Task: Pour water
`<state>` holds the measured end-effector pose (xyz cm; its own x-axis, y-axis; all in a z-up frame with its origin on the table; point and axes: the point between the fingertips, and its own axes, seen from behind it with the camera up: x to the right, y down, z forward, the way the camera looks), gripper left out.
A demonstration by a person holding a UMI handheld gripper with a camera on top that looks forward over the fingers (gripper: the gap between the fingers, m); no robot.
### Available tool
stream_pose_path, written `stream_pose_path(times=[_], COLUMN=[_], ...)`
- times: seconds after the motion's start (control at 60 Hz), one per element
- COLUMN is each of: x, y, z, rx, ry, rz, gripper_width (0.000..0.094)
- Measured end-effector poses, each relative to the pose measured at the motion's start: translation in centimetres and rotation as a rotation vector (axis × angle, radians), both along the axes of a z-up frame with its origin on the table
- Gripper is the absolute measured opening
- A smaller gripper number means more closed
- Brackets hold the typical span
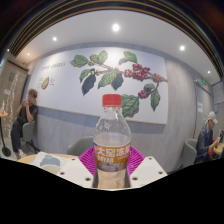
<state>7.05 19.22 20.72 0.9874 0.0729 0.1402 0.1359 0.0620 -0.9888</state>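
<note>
A clear plastic water bottle (112,135) with a red cap (112,100) and an orange label stands upright between my fingers. My gripper (112,166) is shut on the bottle's lower half. The pink pads (88,160) press against both of its sides. The bottle is held up, with the room's wall behind it. The bottle's base is hidden below the fingers. No cup or other vessel is in sight.
A wall mural of green leaves and red berries (110,72) fills the back wall beyond the bottle. A person (25,115) sits at the left and another person (208,135) at the right. Ceiling lights (115,27) are overhead.
</note>
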Motion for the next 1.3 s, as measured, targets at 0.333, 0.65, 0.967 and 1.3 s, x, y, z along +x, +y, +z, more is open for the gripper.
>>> stream_pose_path(times=[0.333,0.65,0.967,1.3], x=[-0.4,1.2,1.5,-2.3], y=[1.7,2.3,-5.2,-18.3], z=[-8.2,-7.5,-8.9,-9.1], rx=[-0.080,-0.090,-0.203,-0.285], ry=[0.131,0.117,0.070,0.165], rz=[0.100,0.083,0.116,0.308], gripper_width=[0.0357,0.0526,0.0848,0.0843])
